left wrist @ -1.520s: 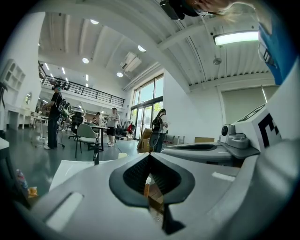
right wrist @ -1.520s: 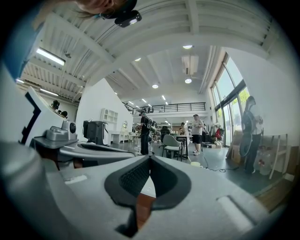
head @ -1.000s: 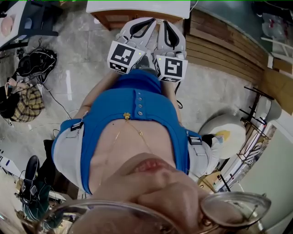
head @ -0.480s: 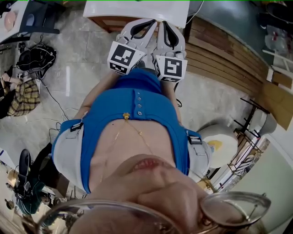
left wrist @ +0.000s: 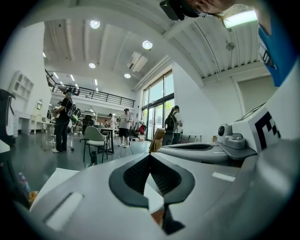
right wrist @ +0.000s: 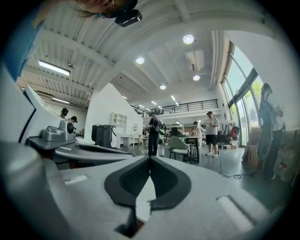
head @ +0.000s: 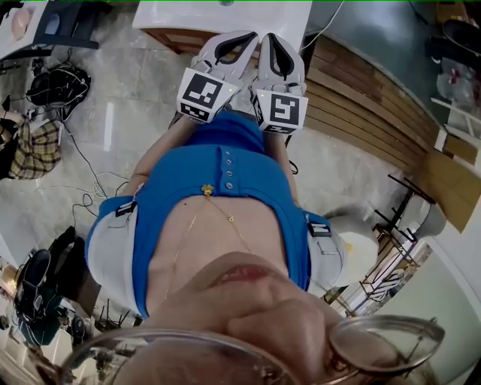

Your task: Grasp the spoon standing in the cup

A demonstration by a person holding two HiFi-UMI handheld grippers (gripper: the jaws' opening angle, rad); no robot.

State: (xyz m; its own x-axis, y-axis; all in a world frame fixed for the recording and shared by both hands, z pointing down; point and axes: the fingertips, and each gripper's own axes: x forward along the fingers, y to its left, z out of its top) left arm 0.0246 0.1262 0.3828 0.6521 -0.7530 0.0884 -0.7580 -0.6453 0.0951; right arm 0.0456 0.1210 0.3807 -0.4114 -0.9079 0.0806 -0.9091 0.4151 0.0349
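No cup or spoon shows in any view. In the head view my left gripper point(head: 248, 35) and right gripper point(head: 265, 37) are held side by side in front of the blue shirt, pointing at a white table point(head: 188, 16). Both are shut with nothing between the jaws. In the left gripper view the left gripper point(left wrist: 150, 155) has its dark pads point(left wrist: 164, 176) pressed together at the tip. The right gripper point(right wrist: 150, 157) looks the same in the right gripper view, tips touching. Each view shows the other gripper lying close alongside.
The table has a wooden base point(head: 192, 37). Wooden boards point(head: 361, 105) lie at the right, bags and cables point(head: 52, 83) at the left on a grey floor. Both gripper views look out over a large hall with people point(left wrist: 62, 119), chairs point(left wrist: 96, 140) and tables.
The grippers have stayed together and shut. The head view has shifted a little, so the white table shows slightly more and the floor clutter has drifted.
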